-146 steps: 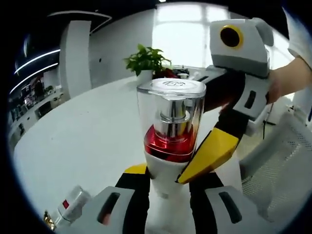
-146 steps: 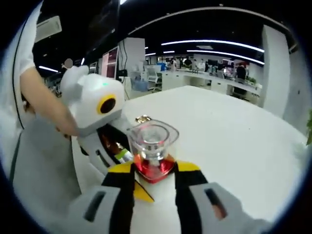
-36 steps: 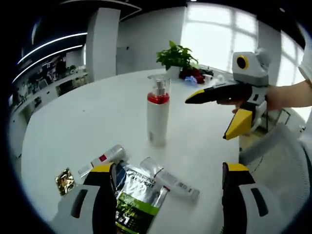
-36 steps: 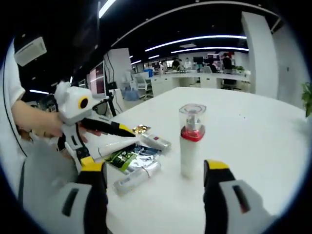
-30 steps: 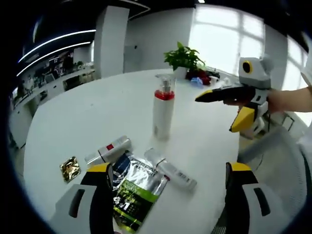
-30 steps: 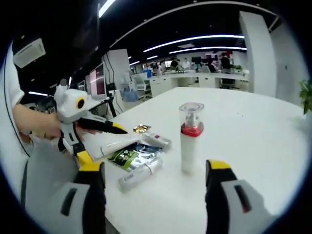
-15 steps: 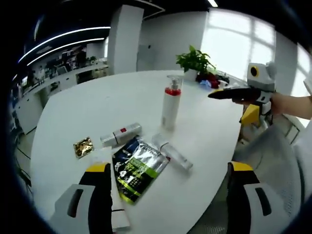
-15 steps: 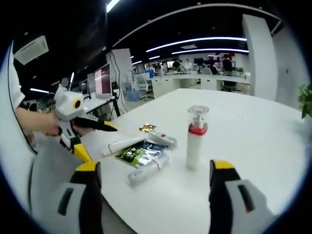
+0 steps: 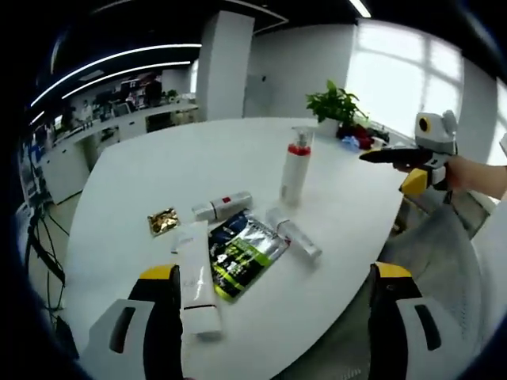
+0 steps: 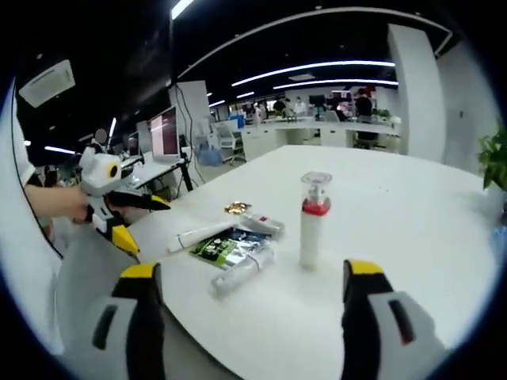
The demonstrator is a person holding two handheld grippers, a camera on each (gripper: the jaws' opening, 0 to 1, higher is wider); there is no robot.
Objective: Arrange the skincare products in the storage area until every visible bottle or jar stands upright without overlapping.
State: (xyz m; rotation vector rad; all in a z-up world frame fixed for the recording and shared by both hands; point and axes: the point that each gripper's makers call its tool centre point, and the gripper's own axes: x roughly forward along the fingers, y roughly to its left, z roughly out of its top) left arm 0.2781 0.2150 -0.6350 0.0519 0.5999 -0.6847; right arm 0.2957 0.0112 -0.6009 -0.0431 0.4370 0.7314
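both grippers, jaws now apart, have backed off; pump bottle (image 9: pixel 295 167) stands released; tubes (image 9: pixel 196 274) lie flat, unfinished

My big round white table (image 9: pixel 142 170) has an upright red-collared white pump bottle (image 9: pixel 295 168), some flat-lying white tubes (image 9: pixel 195 273), a green-and-silver sachet (image 9: pixel 245 255), a small gold packet (image 9: pixel 163 222).

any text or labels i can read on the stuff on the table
None legible.
Sachet: white print on green and black, too blurred to read.
Big white tube: no readable print.
Small tube: a red mark, no letters.
Pump bottle: no text visible.
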